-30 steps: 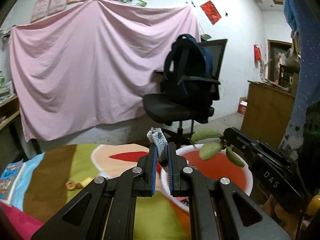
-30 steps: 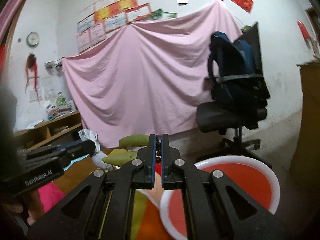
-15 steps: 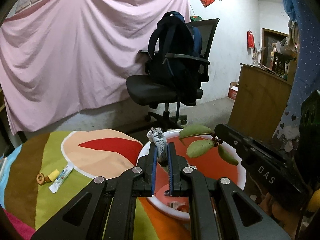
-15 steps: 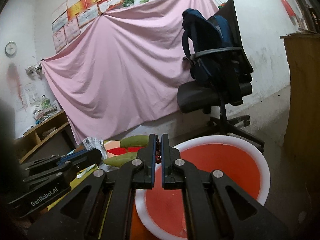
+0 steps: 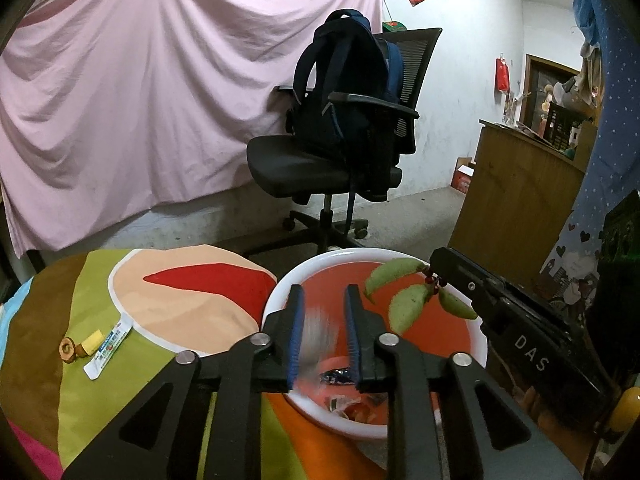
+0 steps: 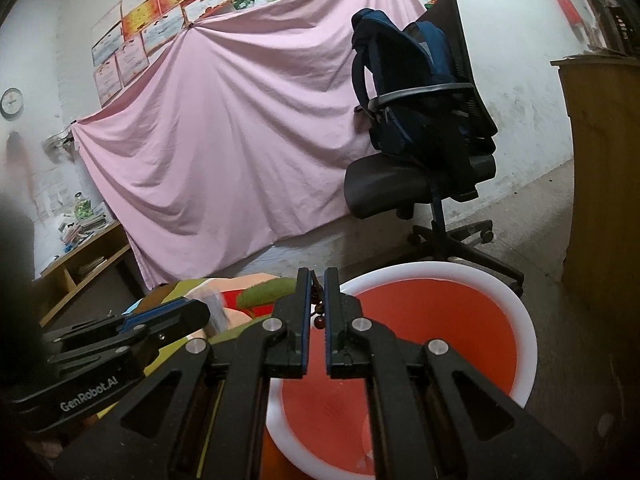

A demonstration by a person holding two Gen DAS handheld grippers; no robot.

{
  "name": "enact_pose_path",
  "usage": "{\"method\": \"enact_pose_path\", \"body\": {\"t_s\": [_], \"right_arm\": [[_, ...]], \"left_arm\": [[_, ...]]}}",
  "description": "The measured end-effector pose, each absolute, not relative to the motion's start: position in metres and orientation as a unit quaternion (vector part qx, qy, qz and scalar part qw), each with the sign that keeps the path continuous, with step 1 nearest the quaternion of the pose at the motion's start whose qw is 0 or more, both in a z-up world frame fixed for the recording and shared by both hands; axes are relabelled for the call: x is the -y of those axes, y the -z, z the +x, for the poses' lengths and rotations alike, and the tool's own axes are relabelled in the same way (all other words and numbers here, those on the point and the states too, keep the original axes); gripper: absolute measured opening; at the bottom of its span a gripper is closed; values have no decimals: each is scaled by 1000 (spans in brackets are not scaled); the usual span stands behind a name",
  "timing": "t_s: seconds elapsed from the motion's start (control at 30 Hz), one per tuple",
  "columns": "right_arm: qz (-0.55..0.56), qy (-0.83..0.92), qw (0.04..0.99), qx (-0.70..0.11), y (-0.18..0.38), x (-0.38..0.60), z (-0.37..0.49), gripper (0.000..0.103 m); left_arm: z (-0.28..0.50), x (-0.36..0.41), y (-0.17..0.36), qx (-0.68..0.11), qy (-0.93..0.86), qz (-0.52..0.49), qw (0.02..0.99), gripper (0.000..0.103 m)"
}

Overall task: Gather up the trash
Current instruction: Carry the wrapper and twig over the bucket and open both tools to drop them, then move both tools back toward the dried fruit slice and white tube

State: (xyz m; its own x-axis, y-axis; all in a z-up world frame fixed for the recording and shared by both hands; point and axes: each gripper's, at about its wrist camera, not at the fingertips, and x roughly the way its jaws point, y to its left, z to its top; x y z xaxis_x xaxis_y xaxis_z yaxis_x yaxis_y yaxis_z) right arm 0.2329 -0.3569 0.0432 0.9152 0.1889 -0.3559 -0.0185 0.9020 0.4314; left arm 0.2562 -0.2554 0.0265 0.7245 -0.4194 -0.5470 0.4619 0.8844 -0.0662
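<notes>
- Fingers of my left gripper [image 5: 323, 312] are spread over the bin [image 5: 280, 300]; a blurred wrapper [image 5: 318, 334] sits between them, apparently dropping free.
- Right gripper [image 6: 317, 300] is pinched on a leafy sprig [image 5: 412, 300] with small red berries, held above the bin's far side.
- I judge the step in hand is dumping: I'd hold the left steady over the bin until the wrapper lands, then part the right fingers while the leaves hang inside the rim.
- Left of the bin on the cloth [image 5: 80, 288] lie a sachet [image 5: 106, 350], a yellow scrap [image 5: 91, 342] and a brown ring [image 5: 67, 350].
</notes>
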Motion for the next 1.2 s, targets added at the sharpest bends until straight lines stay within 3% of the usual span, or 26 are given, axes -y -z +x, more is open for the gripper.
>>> {"method": "enact_pose_path", "body": {"t_s": [0.1,0.27,0.33,0.57,0.7,0.77,0.87,0.93,1.2], "right_arm": [[216,-52,955,-199,-42,358,233,38],[221,-50,954,-197,-41,361,233,57],[222,-49,955,-190,-42,360,231,65],[210,-58,963,-159,-52,350,225,81],[200,-64,967,-141,-60,338,222,95],[191,-62,971,-129,-65,330,220,103],[174,-57,977,-110,-72,319,218,103],[165,-58,980,-95,-76,310,214,103],[146,-85,985,-42,-90,278,204,103]], "left_arm": [[255,253,-27,-285,232,35,929,27],[255,246,-30,-285,221,31,932,28],[254,240,-32,-281,214,26,935,33],[244,211,-43,-257,188,9,948,39],[235,188,-51,-236,168,-2,957,53],[231,174,-55,-226,156,-10,962,56],[225,151,-59,-212,137,-26,967,73],[218,134,-61,-192,119,-42,973,96],[190,74,-70,-131,67,-64,987,99]]}}
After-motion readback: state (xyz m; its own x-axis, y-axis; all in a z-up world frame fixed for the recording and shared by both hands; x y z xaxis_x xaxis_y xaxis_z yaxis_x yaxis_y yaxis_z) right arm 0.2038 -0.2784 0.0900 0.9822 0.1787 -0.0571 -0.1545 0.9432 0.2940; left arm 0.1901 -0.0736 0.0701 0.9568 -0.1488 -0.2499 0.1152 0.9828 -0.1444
